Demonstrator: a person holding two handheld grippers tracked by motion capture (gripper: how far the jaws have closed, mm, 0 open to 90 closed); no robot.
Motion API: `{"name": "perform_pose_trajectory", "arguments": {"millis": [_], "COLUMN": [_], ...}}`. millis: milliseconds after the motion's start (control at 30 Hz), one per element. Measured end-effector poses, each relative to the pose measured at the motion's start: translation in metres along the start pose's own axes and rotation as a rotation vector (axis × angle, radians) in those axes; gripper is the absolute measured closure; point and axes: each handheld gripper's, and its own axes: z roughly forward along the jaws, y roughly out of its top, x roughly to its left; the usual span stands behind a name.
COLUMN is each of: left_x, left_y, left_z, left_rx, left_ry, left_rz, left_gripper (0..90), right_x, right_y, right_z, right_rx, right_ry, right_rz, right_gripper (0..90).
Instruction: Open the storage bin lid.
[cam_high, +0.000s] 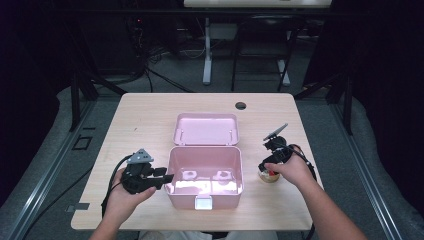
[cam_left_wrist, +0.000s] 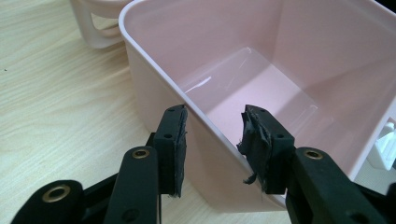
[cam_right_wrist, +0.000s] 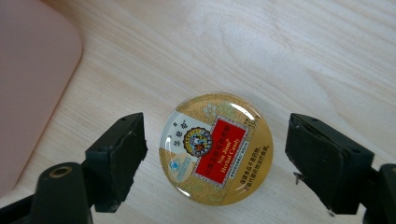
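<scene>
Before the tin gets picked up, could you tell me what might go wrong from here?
The round candy tin lies flat between the open right gripper jaws; its smooth domed lid may let the pads slip. The left gripper straddles the pink box's side wall without clearly clamping it, so the box could shift if bumped. The tin sits near the table's right edge and could be nudged off.

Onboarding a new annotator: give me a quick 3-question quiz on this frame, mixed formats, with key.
1. True or false: the pink box has its lid open.
2. What sits between the right gripper's jaws? A) bottle B) round candy tin C) spoon
3. Which part of the box does the left gripper straddle?

Key:
1. True.
2. B: the round candy tin lies on the table, jaws open, pads clear of it.
3. Its side wall, with one jaw on each side of it.
</scene>
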Motion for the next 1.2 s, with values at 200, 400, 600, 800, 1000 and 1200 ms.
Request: {"name": "perform_pose_trajectory", "arguments": {"millis": [200, 400, 600, 800, 1000, 1200], "left_x": [0.000, 0.000, 0.000, 0.000, 0.000, 0.001], "left_y": [0.000, 0.000, 0.000, 0.000, 0.000, 0.000], "left_z": [0.000, 0.000, 0.000, 0.000, 0.000, 0.000], "left_rx": [0.000, 0.000, 0.000, 0.000, -0.001, 0.000], "left_ry": [0.000, 0.000, -0.001, -0.001, -0.003, -0.003], "left_rz": [0.000, 0.000, 0.001, 0.000, -0.001, -0.001], "left_gripper": [59.7, 59.7, 59.8, 59.8, 59.8, 59.6], "right_x": [0.000, -0.002, -0.002, -0.001, -0.002, -0.003], "right_y": [0.002, 0.002, 0.003, 0.004, 0.001, 0.000], "right_z": [0.008, 0.016, 0.019, 0.023, 0.028, 0.031], "right_rx": [0.039, 0.079, 0.097, 0.114, 0.130, 0.137], "right_ry": [-0.003, -0.011, -0.014, -0.017, -0.004, 0.001], "right_rz": [0.000, 0.001, 0.002, 0.001, 0.016, 0.014], "right_gripper": [18.4, 17.6, 17.6, 17.5, 17.5, 17.7]}}
